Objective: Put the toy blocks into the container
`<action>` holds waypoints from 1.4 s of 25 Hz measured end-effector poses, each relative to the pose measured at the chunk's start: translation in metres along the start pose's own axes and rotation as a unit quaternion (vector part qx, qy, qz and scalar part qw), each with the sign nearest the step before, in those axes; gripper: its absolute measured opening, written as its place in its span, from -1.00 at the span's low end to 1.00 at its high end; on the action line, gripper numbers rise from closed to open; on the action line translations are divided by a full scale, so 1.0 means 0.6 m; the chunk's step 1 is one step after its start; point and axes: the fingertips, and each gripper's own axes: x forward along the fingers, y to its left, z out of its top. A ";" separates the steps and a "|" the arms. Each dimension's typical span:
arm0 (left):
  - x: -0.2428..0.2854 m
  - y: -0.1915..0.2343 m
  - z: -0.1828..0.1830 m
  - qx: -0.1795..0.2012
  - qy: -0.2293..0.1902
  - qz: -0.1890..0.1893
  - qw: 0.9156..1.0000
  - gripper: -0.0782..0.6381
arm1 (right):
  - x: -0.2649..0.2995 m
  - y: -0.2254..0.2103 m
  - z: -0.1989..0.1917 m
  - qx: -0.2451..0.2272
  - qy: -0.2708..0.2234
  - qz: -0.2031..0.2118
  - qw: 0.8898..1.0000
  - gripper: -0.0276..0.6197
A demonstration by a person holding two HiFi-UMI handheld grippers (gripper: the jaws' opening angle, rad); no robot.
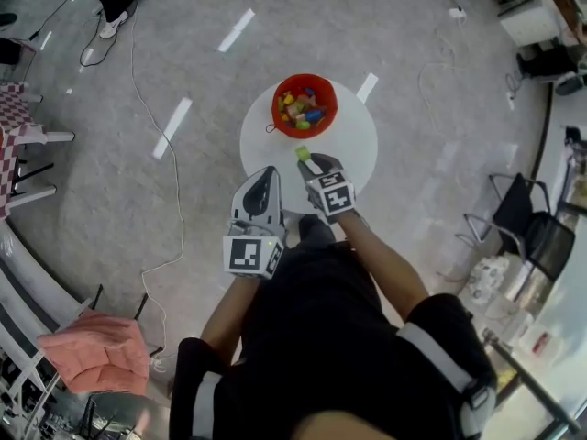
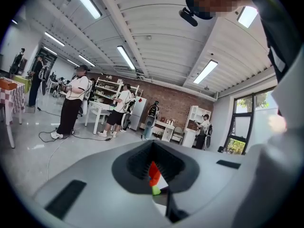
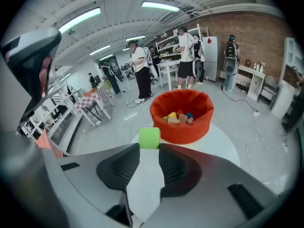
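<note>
A red fabric container holding several coloured blocks stands at the far side of a round white table. My right gripper reaches over the table just short of the container, shut on a green block at its tips. The right gripper view has that green block pinched between the jaw ends, with the container straight ahead. My left gripper hovers at the table's near edge, shut, with nothing in it. Through the thin slit of the left gripper only a sliver of red and green shows.
The table stands alone on a grey floor. A cable trails at the left, and a pink cloth on a chair is at the lower left. Black chairs and shelving stand at the right. Several people stand far off.
</note>
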 end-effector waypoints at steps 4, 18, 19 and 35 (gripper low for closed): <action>0.001 -0.002 0.010 0.003 -0.007 0.001 1.000 -0.81 | -0.007 -0.040 0.060 -0.009 -0.048 -0.016 0.999 -0.54; -0.004 -0.006 0.009 0.005 -0.003 0.005 1.000 -0.82 | 0.052 -0.132 0.105 0.016 -0.011 -0.061 0.998 -0.53; -0.003 -0.005 0.008 0.005 -0.002 0.006 1.000 -0.82 | 0.047 -0.130 0.106 0.016 -0.010 -0.062 0.998 -0.53; 0.013 -0.025 0.037 0.011 -0.016 -0.008 1.000 -0.82 | -0.085 -0.102 0.147 0.018 -0.129 -0.060 0.990 -0.92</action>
